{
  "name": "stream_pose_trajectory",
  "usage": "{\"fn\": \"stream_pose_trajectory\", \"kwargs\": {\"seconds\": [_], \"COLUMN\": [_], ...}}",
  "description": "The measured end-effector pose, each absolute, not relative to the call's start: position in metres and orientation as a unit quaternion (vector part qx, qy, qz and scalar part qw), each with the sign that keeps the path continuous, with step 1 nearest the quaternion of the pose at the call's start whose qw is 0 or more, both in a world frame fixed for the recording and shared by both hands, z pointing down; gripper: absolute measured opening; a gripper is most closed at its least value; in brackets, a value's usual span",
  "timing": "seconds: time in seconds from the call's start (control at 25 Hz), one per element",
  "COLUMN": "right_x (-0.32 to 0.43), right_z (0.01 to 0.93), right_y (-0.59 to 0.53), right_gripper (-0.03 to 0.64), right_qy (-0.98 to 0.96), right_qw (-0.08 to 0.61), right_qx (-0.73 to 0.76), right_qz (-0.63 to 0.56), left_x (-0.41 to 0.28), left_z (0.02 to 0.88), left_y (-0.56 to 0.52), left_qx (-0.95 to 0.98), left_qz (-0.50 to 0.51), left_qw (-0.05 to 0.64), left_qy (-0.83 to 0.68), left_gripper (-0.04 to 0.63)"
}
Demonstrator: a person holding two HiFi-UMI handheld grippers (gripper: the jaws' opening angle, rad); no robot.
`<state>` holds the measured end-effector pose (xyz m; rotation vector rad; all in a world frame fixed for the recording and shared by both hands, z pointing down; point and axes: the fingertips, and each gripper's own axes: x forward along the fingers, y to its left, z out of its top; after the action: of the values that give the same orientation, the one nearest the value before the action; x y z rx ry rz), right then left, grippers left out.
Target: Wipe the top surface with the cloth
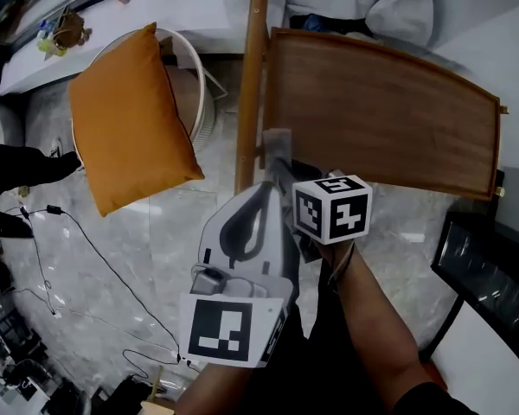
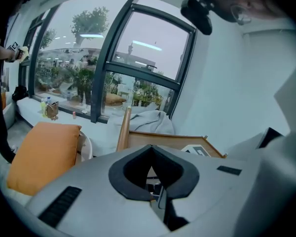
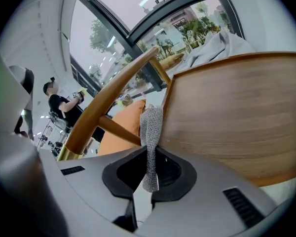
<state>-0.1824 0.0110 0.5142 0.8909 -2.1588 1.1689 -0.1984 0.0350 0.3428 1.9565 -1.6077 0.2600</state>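
The top surface is a brown wooden panel [image 1: 389, 111] with a raised rim; in the right gripper view this wooden panel [image 3: 237, 112] fills the right side. A strip of grey knit cloth [image 1: 277, 145] is at the panel's left edge, and my right gripper [image 1: 283, 164] is shut on it. In the right gripper view the cloth [image 3: 151, 132] stands up out of the closed jaws of the right gripper [image 3: 149, 154]. My left gripper [image 1: 264, 190] is just below and left of the right one, shut and holding nothing. From the left gripper [image 2: 151, 154] the panel [image 2: 172, 141] lies ahead.
A round wooden post [image 1: 253, 85] with a brass cap runs along the panel's left side. An orange cushion [image 1: 130, 115] rests on a white chair to the left. Cables [image 1: 86, 249] trail over the marble floor. A dark framed object [image 1: 489, 266] sits lower right. A person [image 3: 64, 107] stands far off.
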Motion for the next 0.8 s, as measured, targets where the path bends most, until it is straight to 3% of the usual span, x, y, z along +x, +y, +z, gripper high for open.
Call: {"fn": "stream_pose_trajectory", "kwargs": {"seconds": [0.4,0.8], "right_x": [-0.158,-0.007], "right_z": [0.529,0.524], "right_y": [0.015,-0.005], "right_gripper": [0.037,0.037], "right_qy": [-0.772,-0.727], "right_qw": [0.313,0.321], "right_qx": [0.35,0.438], "right_qz": [0.428,0.421], "left_x": [-0.163,-0.068], "left_z": [0.355,0.367], "left_y": [0.039,0.017], "left_qx": [0.751,0.781], "left_qz": [0.111,0.142], "left_qw": [0.301,0.298], "left_qy": [-0.577,-0.53], "left_gripper": [0.011,0.011]}}
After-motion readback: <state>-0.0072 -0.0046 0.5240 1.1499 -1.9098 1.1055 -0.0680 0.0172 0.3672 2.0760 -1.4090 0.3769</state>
